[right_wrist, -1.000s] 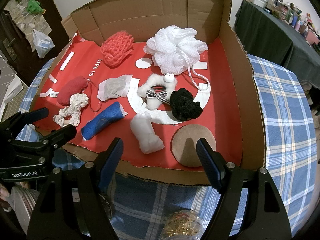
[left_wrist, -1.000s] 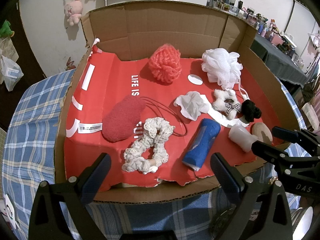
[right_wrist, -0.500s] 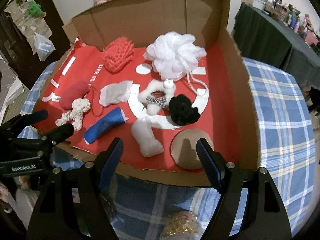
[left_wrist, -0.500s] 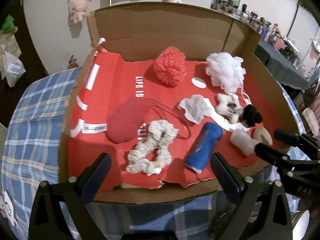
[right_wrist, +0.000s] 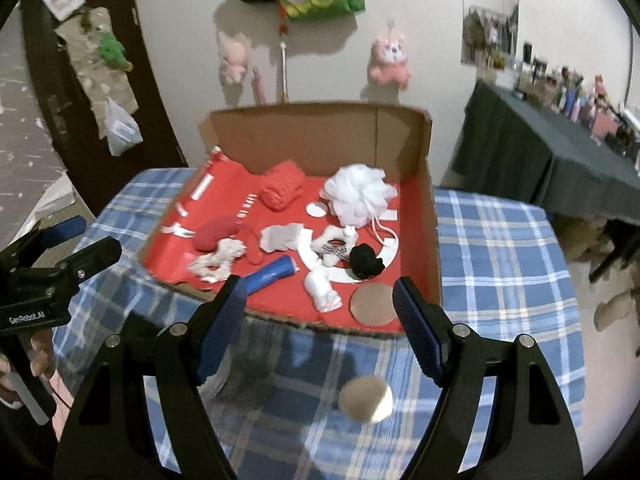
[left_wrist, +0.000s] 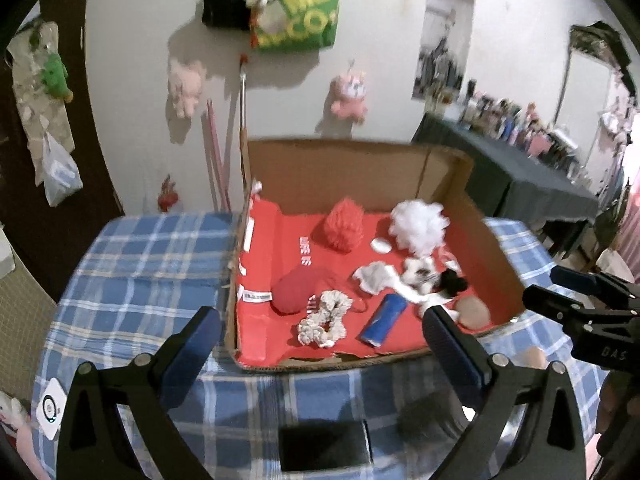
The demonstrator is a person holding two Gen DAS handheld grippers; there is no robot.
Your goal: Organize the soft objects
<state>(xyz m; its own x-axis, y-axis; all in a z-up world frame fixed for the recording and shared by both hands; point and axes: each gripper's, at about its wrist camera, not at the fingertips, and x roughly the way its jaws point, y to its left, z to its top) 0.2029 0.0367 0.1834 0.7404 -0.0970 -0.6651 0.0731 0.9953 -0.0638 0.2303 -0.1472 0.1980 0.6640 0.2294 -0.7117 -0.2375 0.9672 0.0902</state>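
A cardboard box (left_wrist: 492, 236) (right_wrist: 430, 200) lined in red holds several soft things: a red mesh ball (left_wrist: 344, 224) (right_wrist: 282, 190), a white bath pouf (left_wrist: 418, 226) (right_wrist: 358, 194), a cream scrunchie (left_wrist: 324, 320) (right_wrist: 218, 262), a blue roll (left_wrist: 382, 322) (right_wrist: 274, 274), a red pad (left_wrist: 294, 294), a black scrunchie (right_wrist: 366, 262) and a tan disc (right_wrist: 372, 304). My left gripper (left_wrist: 320, 344) is open and empty, well back from the box's front edge. My right gripper (right_wrist: 318, 320) is open and empty, also in front of the box.
The box stands on a table with a blue plaid cloth (left_wrist: 120, 280) (right_wrist: 500, 260). A round lidded jar (right_wrist: 366, 400) stands on the cloth below my right gripper. Plush toys and bags hang on the wall behind. A dark table (right_wrist: 540, 160) stands at the right.
Both grippers have pulled back and tilted up from the box, which now looks smaller and farther. The wall behind has come into view. The objects in the box have not moved.
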